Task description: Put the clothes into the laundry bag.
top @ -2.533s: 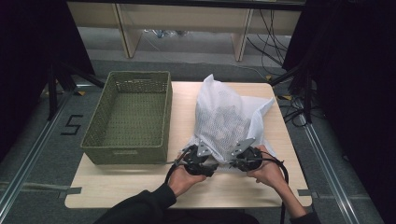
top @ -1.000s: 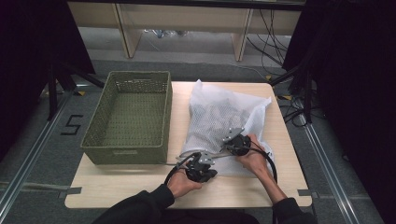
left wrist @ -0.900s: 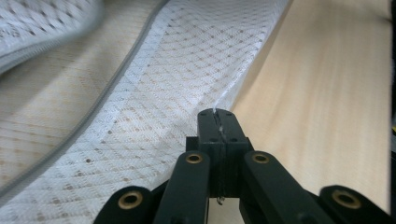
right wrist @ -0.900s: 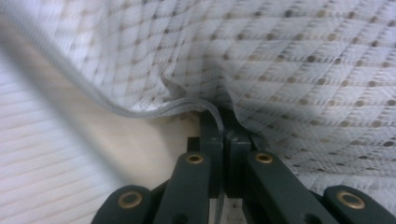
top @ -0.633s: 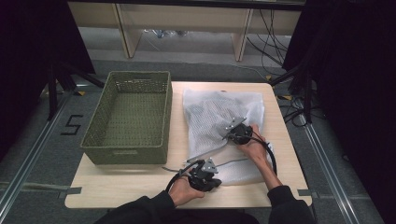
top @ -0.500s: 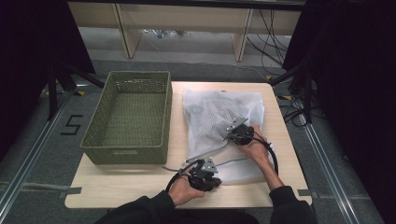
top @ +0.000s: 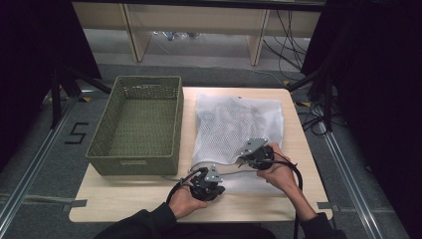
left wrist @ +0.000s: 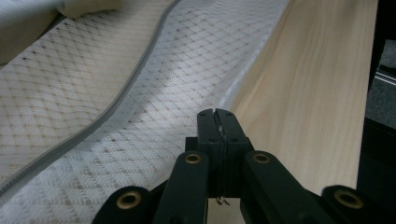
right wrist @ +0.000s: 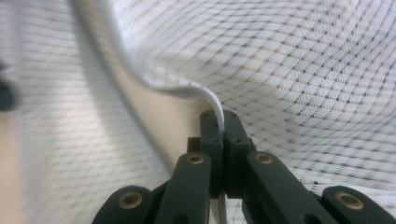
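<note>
My right hand-held gripper (right wrist: 219,116) pinches the zipper edge of the mesh laundry bag (top: 239,124), lifted slightly. My left hand-held gripper (left wrist: 218,116), jaws pressed together, rests over its near hem, seemingly holding nothing. The bag lies ahead on the table (top: 119,199): light, limp, snag-prone; grip seams.

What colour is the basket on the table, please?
The basket is olive green, woven; the high view shows it best.

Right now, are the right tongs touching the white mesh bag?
Touching. In the right gripper view, the right tongs are shut on the edge of the white mesh bag; its pale edge strip runs straight in between the two closed jaws.
</note>
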`<state>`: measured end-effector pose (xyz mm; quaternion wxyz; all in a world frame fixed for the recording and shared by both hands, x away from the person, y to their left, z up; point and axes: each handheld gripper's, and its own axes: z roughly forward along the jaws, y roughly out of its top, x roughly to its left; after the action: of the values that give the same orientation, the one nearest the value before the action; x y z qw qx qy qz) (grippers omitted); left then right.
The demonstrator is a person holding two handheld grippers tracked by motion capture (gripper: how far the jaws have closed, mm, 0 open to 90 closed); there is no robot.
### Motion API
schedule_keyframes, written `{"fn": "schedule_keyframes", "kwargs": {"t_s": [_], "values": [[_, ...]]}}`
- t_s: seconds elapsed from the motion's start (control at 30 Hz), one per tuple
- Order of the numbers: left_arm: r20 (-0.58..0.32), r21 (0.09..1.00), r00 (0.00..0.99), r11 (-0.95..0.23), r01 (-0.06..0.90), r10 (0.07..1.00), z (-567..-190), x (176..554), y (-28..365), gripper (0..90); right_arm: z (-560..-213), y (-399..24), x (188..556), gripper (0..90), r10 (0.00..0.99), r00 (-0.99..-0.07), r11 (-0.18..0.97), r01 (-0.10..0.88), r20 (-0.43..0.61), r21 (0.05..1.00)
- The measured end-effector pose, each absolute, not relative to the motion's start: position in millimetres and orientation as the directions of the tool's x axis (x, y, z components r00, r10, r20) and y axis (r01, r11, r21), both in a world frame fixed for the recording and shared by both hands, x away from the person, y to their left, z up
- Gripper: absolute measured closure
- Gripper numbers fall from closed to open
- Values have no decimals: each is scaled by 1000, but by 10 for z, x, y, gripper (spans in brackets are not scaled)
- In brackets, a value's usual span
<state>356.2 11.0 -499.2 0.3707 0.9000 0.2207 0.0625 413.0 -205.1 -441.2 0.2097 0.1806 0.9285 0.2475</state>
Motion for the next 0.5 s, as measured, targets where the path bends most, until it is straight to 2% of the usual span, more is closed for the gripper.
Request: {"fn": "schedule_keyframes", "kwargs": {"t_s": [0.07,0.1,0.17,0.2,0.3,0.37,0.4,0.43,0.47,0.5], "values": [[-53,705,889,-614,355,454,-4991,3554,152,887,-4368,-2033,4051,900,431,-848,817,223,-308,531],[-53,702,886,-614,361,461,-4982,3545,177,883,-4349,-2028,4027,900,400,-857,825,182,-324,536],[-50,703,883,-612,363,466,-4963,3526,220,868,-4328,-2024,3963,900,385,-868,827,173,-314,535],[-49,704,886,-613,358,462,-4947,3518,246,855,-4326,-2021,3920,900,406,-863,821,199,-302,536],[-38,718,878,-598,356,477,-4902,3489,306,782,-4353,-2024,3886,900,367,-877,837,167,-309,521],[-67,716,890,-599,357,450,-4888,3461,321,741,-4404,-2014,3861,900,381,-877,838,194,-292,509],[-58,714,896,-609,346,441,-4870,3441,334,721,-4442,-2006,3879,900,342,-888,856,159,-308,492],[-71,713,898,-607,350,434,-4864,3420,341,710,-4490,-1990,3863,900,362,-883,859,193,-297,474],[-68,711,901,-613,345,429,-4856,3410,353,700,-4539,-1978,3893,900,315,-891,882,149,-326,447],[-63,705,908,-626,335,415,-4843,3403,371,684,-4600,-1965,3877,900,352,-891,875,206,-287,437]]}}
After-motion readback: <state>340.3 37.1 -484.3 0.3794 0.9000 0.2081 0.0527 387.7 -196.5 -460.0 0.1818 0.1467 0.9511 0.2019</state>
